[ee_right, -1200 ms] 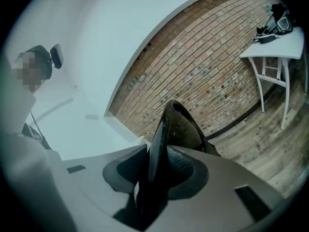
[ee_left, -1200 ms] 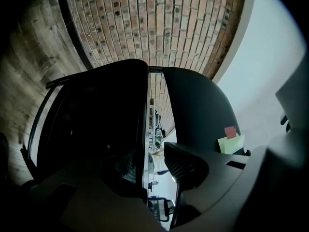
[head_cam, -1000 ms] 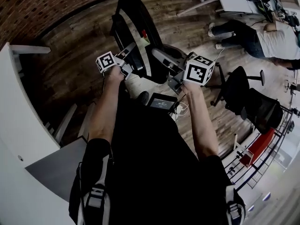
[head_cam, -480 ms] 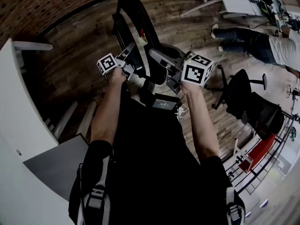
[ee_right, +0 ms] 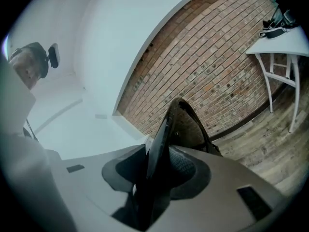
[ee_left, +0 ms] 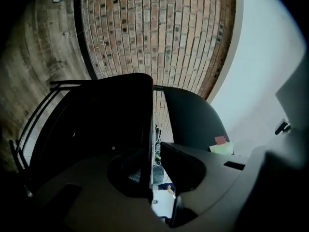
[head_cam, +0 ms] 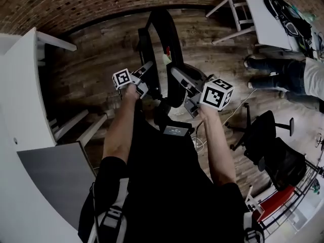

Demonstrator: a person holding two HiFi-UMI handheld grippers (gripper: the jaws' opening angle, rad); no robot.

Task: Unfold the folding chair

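Head view: the black folding chair [head_cam: 163, 32] stood upright on the wooden floor [head_cam: 91, 59] before the brick wall [head_cam: 101, 4], directly ahead of the person. The left gripper [head_cam: 147, 68] and right gripper [head_cam: 178, 75] were at its near edges, one on each side.

Left gripper view: the jaws had just been closing about the edge of the chair's flat black panel [ee_left: 106, 124]. That edge lay against one pad, while a narrow strip of light remained beside the other, so no full pinch showed.

Right gripper view: the jaws had just been opening and stood wide, yet the chair's curved black panel [ee_right: 181, 117] filled the space between the pads, touching both. A white table [ee_right: 285, 45] stood by the wall.
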